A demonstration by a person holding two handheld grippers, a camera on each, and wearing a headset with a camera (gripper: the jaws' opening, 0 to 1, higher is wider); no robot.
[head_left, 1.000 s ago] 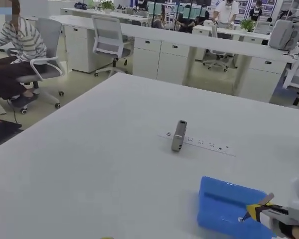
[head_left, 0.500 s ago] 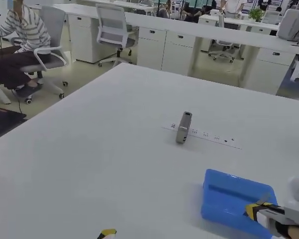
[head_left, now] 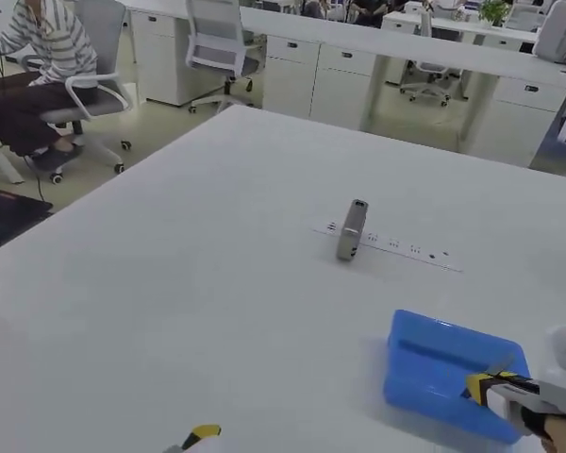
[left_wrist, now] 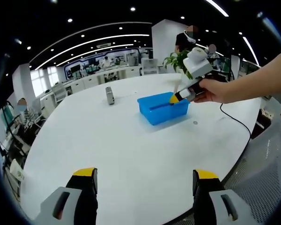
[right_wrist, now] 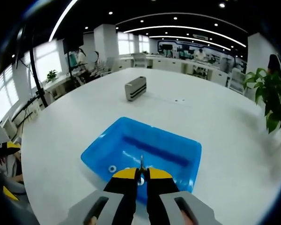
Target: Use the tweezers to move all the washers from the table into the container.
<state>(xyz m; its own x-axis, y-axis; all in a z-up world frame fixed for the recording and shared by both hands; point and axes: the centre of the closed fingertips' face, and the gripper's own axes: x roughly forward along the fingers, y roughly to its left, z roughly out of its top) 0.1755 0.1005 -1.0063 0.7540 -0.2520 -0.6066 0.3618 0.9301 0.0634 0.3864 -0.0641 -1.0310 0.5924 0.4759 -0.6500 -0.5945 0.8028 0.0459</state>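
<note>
My right gripper (right_wrist: 141,176) is shut on thin metal tweezers (right_wrist: 141,163), whose tips point down into the blue container (right_wrist: 175,150). A small washer (right_wrist: 112,168) lies on the container floor left of the tips. In the head view the right gripper (head_left: 488,386) hangs over the container's (head_left: 417,394) near right corner. In the left gripper view, the left gripper (left_wrist: 145,185) stands open and empty over bare table, well short of the container (left_wrist: 154,115). A small dark dot (left_wrist: 195,123), maybe a washer, lies on the table beside the container.
A grey metal block (head_left: 351,229) stands on the white table beyond the container, next to a flush socket strip (head_left: 406,250). Office chairs, desks and a seated person (head_left: 38,57) are beyond the table's far edge. A potted plant (right_wrist: 271,101) is at the right.
The head camera has tilted down, so the whole scene has shifted. The right gripper with the tweezers has risen slightly over the container. The left gripper's yellow tip has come into view at the bottom.
</note>
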